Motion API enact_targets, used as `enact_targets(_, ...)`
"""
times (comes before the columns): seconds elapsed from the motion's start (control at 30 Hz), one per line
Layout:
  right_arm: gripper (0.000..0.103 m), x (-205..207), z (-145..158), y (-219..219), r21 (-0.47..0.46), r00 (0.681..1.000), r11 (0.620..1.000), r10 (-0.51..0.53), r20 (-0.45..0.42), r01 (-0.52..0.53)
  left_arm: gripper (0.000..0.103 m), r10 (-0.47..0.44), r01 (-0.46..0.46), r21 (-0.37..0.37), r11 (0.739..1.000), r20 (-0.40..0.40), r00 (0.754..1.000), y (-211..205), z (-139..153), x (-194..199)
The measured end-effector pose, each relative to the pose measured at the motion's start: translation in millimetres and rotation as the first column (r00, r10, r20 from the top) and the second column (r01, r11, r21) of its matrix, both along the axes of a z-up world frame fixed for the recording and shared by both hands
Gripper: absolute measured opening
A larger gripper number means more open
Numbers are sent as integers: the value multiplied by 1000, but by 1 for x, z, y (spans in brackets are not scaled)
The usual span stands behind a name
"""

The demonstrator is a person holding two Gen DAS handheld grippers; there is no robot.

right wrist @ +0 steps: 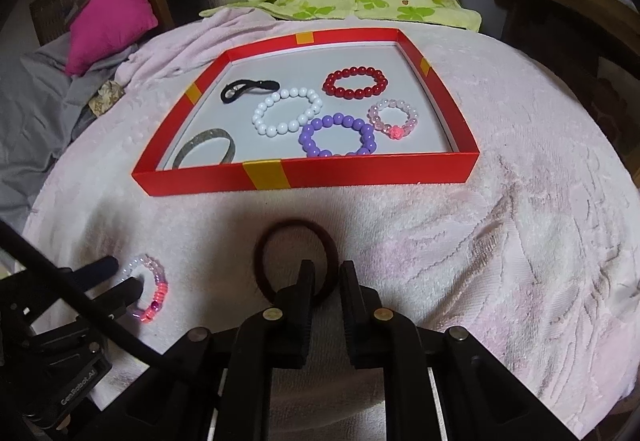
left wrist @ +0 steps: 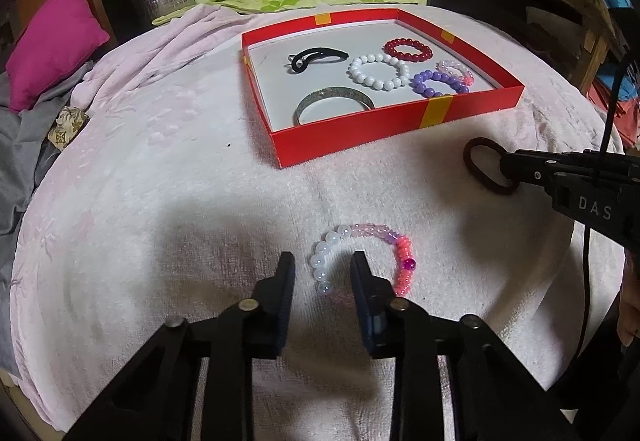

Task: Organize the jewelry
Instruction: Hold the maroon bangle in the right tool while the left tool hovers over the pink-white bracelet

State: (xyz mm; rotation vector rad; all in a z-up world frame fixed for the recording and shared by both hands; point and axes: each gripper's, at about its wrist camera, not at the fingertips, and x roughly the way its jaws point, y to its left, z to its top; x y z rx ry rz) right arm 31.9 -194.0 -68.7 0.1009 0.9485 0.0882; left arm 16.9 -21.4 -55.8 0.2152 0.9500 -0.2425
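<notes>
On the pink blanket [left wrist: 160, 201], nearest to the cameras, the left tongs [left wrist: 322, 269] are seen released, with the fingers spread astride the white-beaded side of a mixed bead bracelet [left wrist: 362, 261]: one finger is set outside the ring and the other inside it, and the beads between them are not pinched. To the right of that bracelet, the right tongs [right wrist: 325, 277] are held with a narrow gap between the fingers; the rim of a dark hair tie [right wrist: 295, 261] is straddled, one finger being placed inside the loop, and whether it is gripped cannot be told. Beyond both, a red box [right wrist: 304, 177] is laid flat, and within it a purple bracelet [right wrist: 338, 135], a white bracelet [right wrist: 286, 113], a metal bangle [right wrist: 204, 151], a pink bracelet [right wrist: 394, 119], a red bracelet [right wrist: 355, 81] and a black hair tie [right wrist: 248, 87] are kept.
</notes>
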Motion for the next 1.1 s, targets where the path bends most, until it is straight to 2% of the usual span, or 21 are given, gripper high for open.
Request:
enact_targets(0.2,14,-1,1,-7,42,1000,999,-12,-5,12,23,17,-17,-22,1000,7,1000,7,3,2)
enact_targets(0.4,15,0,1,-24,134,998,989,-50,-34,54,23,33,-33,-36,999,3,999,12,4,4)
enact_targets(0.47,16,0,3,-29,166,997,983,-68,-36,73,27,30,-30,-36,999,6,1000,11,4,4)
enact_targets(0.5,18,0,4,-31,182,997,980,-73,-33,78,32,32,-32,-28,999,10,999,10,4,3)
enact_targets(0.57,31,0,5,-32,198,997,977,-77,-30,82,40,33,-33,-8,999,19,999,9,4,2)
enact_targets(0.6,42,0,5,-31,199,996,976,-80,-29,84,41,33,-33,2,999,25,999,8,4,2)
enact_targets(0.63,47,1,5,-30,196,996,977,-81,-26,85,41,31,-31,9,999,30,999,8,4,1)
enact_targets(0.7,47,2,5,-24,163,997,984,-76,-12,77,42,32,-32,9,999,30,999,8,4,1)
enact_targets(0.77,45,5,3,-20,123,998,990,-64,-5,64,42,34,-34,10,999,29,999,9,4,1)
enact_targets(0.8,38,6,0,-17,92,998,994,-56,-4,56,42,34,-34,11,999,29,999,9,4,1)
enact_targets(0.83,24,8,-3,-14,60,999,997,-48,-9,49,42,35,-35,12,999,30,999,9,4,1)
enact_targets(0.93,13,7,-6,-8,-17,999,999,-33,7,34,43,37,-37,9,999,30,999,9,5,1)
enact_targets(1.0,9,6,-4,-2,-55,1000,998,-12,26,13,47,38,-38,7,999,31,999,9,5,1)
enact_targets(1.1,8,5,-5,1,-81,1000,997,-4,31,6,53,39,-40,2,999,36,999,10,8,0)
